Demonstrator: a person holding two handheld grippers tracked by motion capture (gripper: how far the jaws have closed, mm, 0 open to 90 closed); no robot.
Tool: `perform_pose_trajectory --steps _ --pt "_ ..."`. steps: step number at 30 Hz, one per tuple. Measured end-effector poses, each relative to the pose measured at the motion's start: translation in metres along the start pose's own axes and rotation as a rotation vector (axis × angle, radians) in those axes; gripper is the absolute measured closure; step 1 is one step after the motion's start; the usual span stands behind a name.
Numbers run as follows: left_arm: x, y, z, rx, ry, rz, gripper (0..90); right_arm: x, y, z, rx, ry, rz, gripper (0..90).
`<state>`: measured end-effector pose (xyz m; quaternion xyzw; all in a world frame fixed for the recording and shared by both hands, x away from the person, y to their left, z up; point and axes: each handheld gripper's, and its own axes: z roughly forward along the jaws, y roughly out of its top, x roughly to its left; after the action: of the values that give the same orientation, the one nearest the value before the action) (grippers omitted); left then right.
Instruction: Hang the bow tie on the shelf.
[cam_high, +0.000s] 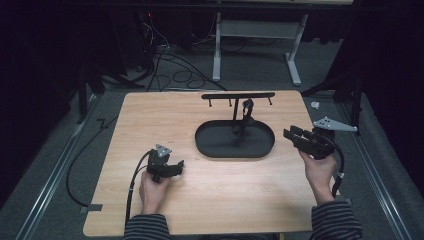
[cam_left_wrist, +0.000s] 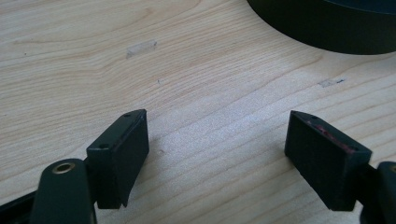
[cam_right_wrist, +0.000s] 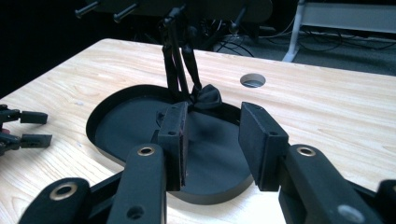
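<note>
Dark floor with cables surrounds the wooden table (cam_high: 150, 115) in the high view, where a black oval tray (cam_high: 215, 145) with a hanger stand (cam_high: 235, 97) sits mid-table, the left gripper (cam_high: 176, 167) near-left and the right gripper (cam_high: 290, 135) just right of the tray. Left gripper view: fingers (cam_left_wrist: 119, 156) wide apart over bare wood. Right gripper view: fingers (cam_right_wrist: 175, 140) apart, empty, before the tray, where a black bow tie (cam_right_wrist: 205, 97) hangs on the stand.

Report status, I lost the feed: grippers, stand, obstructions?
Both hand-held grippers, left and right, open, empty. Bow tie hanging on stand over tray. Path clear.
</note>
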<state>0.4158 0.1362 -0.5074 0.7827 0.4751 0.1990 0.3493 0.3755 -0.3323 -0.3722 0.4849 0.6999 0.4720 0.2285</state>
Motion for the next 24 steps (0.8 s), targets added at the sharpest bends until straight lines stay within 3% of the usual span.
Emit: perform_pose_trajectory --steps 24 --pt "0.0 0.0 0.0 0.0 0.0 0.0 22.2 0.0 -0.029 0.003 0.015 0.015 0.041 64.5"
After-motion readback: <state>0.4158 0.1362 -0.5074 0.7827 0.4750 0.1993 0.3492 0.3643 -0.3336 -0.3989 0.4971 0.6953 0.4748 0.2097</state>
